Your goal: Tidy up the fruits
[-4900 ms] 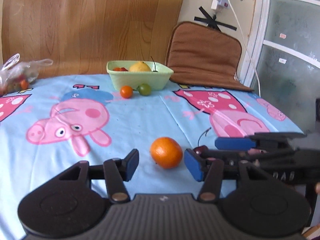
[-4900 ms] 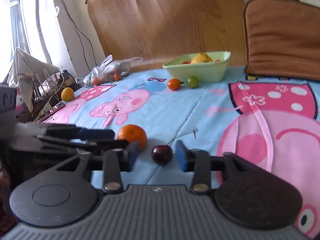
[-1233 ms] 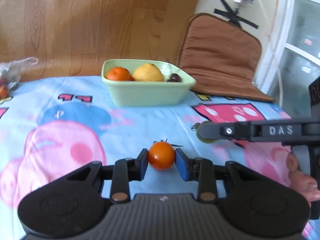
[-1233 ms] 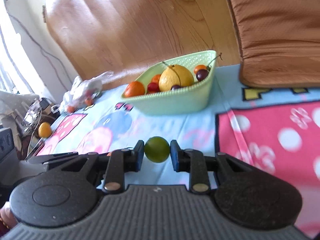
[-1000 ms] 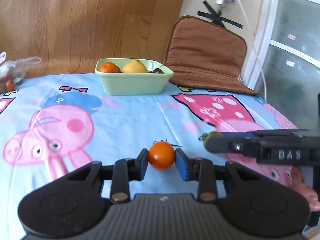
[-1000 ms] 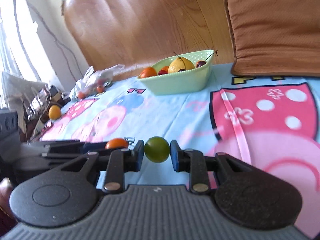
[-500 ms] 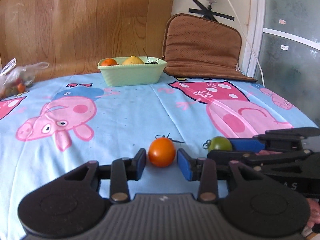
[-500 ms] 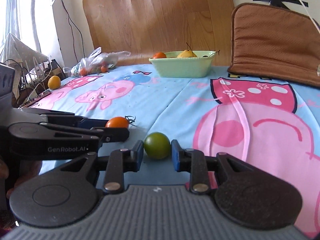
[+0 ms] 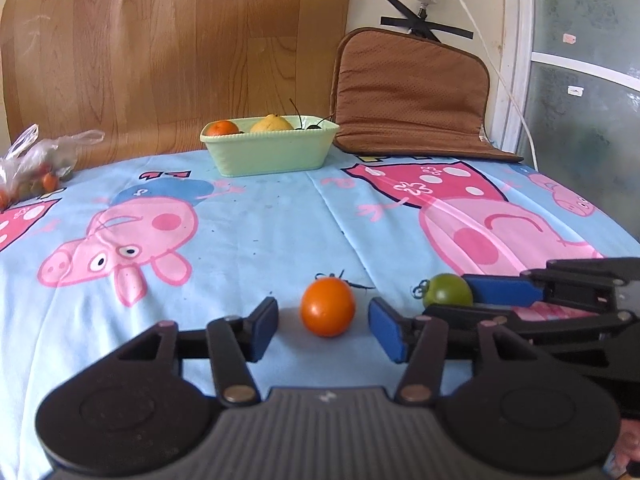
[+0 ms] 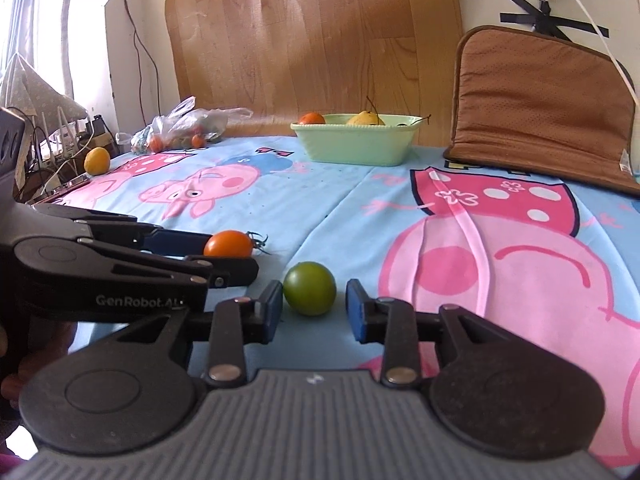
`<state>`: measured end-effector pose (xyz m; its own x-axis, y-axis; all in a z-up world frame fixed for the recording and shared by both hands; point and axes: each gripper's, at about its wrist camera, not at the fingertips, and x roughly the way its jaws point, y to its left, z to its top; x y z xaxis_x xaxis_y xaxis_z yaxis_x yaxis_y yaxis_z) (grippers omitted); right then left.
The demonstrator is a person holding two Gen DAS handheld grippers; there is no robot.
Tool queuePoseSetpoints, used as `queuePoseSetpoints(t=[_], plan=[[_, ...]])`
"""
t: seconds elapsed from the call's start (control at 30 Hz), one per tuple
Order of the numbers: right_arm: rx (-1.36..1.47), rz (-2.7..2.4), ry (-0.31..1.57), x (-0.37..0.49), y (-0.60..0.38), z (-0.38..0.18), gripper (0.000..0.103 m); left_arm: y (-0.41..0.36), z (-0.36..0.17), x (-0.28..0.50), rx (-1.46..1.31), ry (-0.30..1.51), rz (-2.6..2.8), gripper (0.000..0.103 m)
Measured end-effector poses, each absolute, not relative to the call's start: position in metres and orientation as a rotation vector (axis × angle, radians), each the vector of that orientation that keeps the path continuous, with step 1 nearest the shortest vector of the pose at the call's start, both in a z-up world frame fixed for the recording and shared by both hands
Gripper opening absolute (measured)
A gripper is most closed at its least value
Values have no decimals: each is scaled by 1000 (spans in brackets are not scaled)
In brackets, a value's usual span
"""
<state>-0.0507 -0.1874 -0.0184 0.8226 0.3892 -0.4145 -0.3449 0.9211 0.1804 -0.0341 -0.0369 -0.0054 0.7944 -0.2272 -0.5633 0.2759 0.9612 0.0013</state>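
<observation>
An orange tomato [image 9: 328,308] rests on the cartoon-print tablecloth [image 9: 256,232] between the blue pads of my left gripper [image 9: 325,330]. Its jaws are opening, with a gap on both sides of the tomato. A green tomato [image 10: 310,288] lies on the cloth between the pads of my right gripper [image 10: 315,312], whose jaws are also opening and no longer press on it. The two tomatoes sit side by side, the green tomato [image 9: 448,290] to the right of the orange tomato [image 10: 228,244]. A pale green bowl [image 9: 272,154] at the far side holds an orange, a yellow fruit and cherries.
A plastic bag of small fruits [image 9: 36,160] lies at the far left. A brown cushion [image 9: 408,96] leans against the wall right of the bowl. A lone yellow fruit [image 10: 97,161] sits at the table's left edge. A wooden board stands behind the table.
Both grippers pulled back from near the bowl and sank to the near part of the table. The tomatoes they gripped now rest on the cloth, and both pairs of pads have parted from them.
</observation>
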Motion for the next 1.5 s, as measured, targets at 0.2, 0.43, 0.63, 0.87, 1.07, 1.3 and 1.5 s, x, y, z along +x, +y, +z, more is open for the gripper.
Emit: queuePoseSetpoints(t=[0.2, 0.43, 0.63, 0.87, 1.07, 1.3, 1.5], plan=[[95, 387, 462, -51, -186, -19, 39, -38, -3, -29, 81, 613, -260, 53], [30, 380, 461, -52, -177, -17, 38, -38, -3, -21, 86, 615, -246, 52], [42, 352, 451, -52, -179, -16, 31, -38, -5, -20, 93, 601, -237, 44], [95, 332, 469, -50, -185, -18, 33, -40, -7, -21, 107, 587, -229, 45], [67, 345, 460, -52, -182, -18, 40, -39, -8, -22, 108, 581, -230, 45], [59, 343, 452, -56, -181, -19, 44, -39, -8, -23, 111, 577, -231, 45], [51, 339, 450, -56, -179, -20, 44, -38, -9, -24, 111, 576, -234, 47]])
